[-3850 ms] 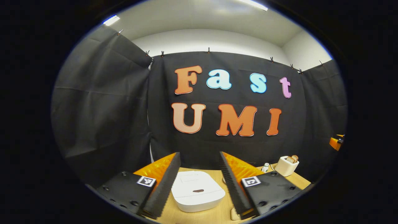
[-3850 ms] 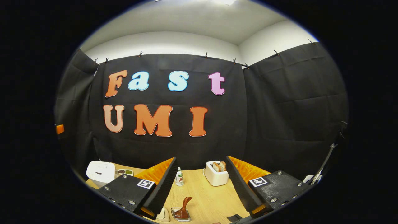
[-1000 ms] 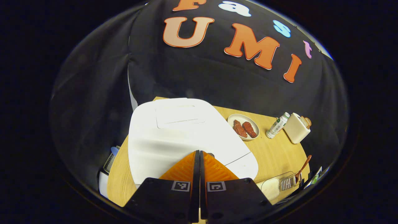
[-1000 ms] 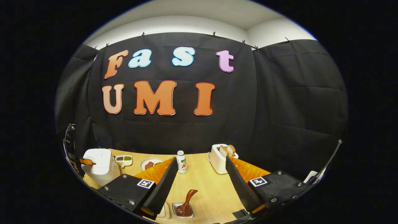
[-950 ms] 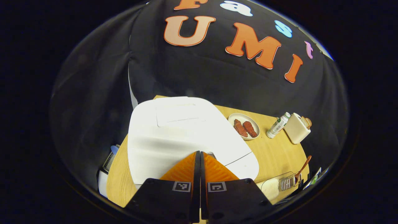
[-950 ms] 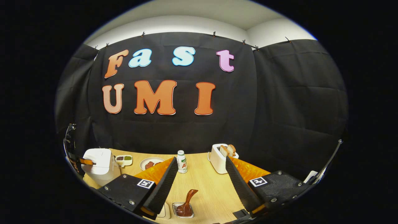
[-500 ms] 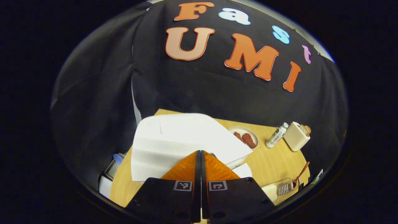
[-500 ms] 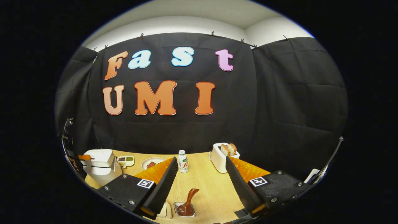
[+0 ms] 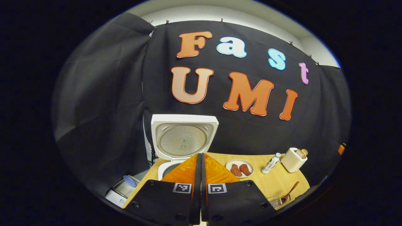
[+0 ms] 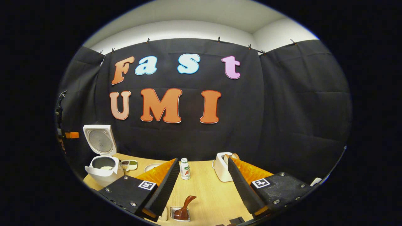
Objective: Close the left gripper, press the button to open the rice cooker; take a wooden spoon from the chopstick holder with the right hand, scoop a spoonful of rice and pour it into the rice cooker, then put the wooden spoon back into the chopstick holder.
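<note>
The white rice cooker (image 9: 165,168) stands open, its lid (image 9: 184,138) upright against the back wall. My left gripper (image 9: 201,155) is shut with nothing in it, and it hangs in front of and above the pot. In the right gripper view the cooker (image 10: 102,172) is at the far left with some rice inside. My right gripper (image 10: 203,159) is open and empty above the table. The wooden spoon (image 10: 186,203) stands in the chopstick holder (image 10: 179,215) just below and ahead of its fingers. From the left gripper view the spoon (image 9: 290,192) is at the table's right end.
On the wooden table (image 10: 207,194) stand a small bottle (image 10: 185,169), a toaster (image 10: 221,171) with bread, a plate of meat (image 9: 240,168) and a sauce tray (image 10: 129,164). A white device (image 9: 123,189) sits below the table's left edge.
The cooker's lid has swung from shut to fully upright. My left gripper, still shut, has come up and back off the cooker. The right gripper has barely moved.
</note>
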`<state>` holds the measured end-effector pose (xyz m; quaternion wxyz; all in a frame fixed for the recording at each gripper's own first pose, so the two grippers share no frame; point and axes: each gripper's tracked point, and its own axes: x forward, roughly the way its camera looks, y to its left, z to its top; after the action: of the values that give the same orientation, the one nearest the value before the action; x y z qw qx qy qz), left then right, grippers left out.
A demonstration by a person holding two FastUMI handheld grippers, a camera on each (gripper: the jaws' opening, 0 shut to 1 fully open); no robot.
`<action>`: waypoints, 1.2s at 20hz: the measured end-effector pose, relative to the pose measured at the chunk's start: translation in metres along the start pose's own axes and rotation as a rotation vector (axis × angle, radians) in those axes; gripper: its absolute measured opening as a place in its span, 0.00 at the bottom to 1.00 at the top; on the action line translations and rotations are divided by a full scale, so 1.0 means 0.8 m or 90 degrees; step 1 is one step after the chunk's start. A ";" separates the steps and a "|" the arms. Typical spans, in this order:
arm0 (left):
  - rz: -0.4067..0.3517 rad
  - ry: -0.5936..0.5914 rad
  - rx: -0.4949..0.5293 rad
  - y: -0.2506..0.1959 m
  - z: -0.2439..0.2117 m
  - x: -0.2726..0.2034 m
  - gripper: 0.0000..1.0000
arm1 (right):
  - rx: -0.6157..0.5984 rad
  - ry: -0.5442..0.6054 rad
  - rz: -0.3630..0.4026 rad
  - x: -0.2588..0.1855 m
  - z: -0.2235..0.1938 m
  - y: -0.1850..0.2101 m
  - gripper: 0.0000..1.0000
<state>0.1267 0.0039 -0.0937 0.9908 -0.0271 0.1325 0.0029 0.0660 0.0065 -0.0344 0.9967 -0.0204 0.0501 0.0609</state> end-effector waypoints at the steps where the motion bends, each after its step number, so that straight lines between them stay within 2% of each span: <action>1: 0.001 -0.015 -0.003 -0.007 0.011 -0.012 0.06 | -0.003 -0.006 0.003 0.002 0.005 -0.002 0.95; 6: 0.011 -0.090 -0.006 -0.030 0.063 -0.073 0.06 | 0.019 -0.018 0.014 0.006 0.005 -0.017 0.95; 7: 0.021 -0.101 -0.002 -0.029 0.071 -0.080 0.06 | 0.026 -0.016 0.015 0.007 0.003 -0.019 1.00; 8: 0.034 -0.111 0.002 -0.028 0.079 -0.088 0.05 | 0.033 -0.013 0.013 0.009 -0.002 -0.022 0.95; 9: 0.042 -0.122 0.004 -0.028 0.085 -0.096 0.06 | 0.039 -0.014 0.012 0.011 -0.005 -0.022 1.00; 10: 0.047 -0.129 0.007 -0.028 0.090 -0.104 0.06 | 0.044 -0.014 0.013 0.012 -0.009 -0.022 0.95; 11: 0.053 -0.135 0.005 -0.027 0.090 -0.108 0.10 | 0.046 -0.011 0.015 0.015 -0.015 -0.020 0.95; 12: 0.052 -0.136 0.001 -0.028 0.091 -0.112 0.06 | 0.045 -0.012 0.016 0.017 -0.021 -0.019 1.00; 13: 0.041 -0.130 -0.006 -0.036 0.088 -0.117 0.13 | 0.041 -0.010 0.014 0.022 -0.028 -0.020 0.95; 15: 0.036 -0.124 -0.015 -0.037 0.082 -0.126 0.29 | 0.041 -0.003 0.013 0.033 -0.051 -0.017 0.95; 16: 0.043 -0.123 -0.015 -0.031 0.083 -0.129 0.28 | 0.048 0.001 0.015 0.038 -0.061 -0.014 1.00; 17: 0.042 -0.124 -0.014 -0.033 0.084 -0.132 0.35 | 0.059 0.009 0.017 0.043 -0.073 -0.011 0.95; 20: 0.054 -0.140 -0.003 -0.028 0.092 -0.144 0.75 | 0.094 0.045 0.026 0.061 -0.122 0.000 0.95; 22: 0.064 -0.149 0.007 -0.025 0.096 -0.151 0.76 | 0.119 0.063 0.043 0.069 -0.150 0.013 0.95; 24: 0.071 -0.155 0.014 -0.024 0.099 -0.155 1.00 | 0.131 0.084 0.047 0.079 -0.183 0.020 0.95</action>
<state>0.0283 -0.0110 0.0165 0.9981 -0.0085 0.0128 0.0595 0.1125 0.0229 -0.1869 0.9851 0.0800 0.1226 0.0907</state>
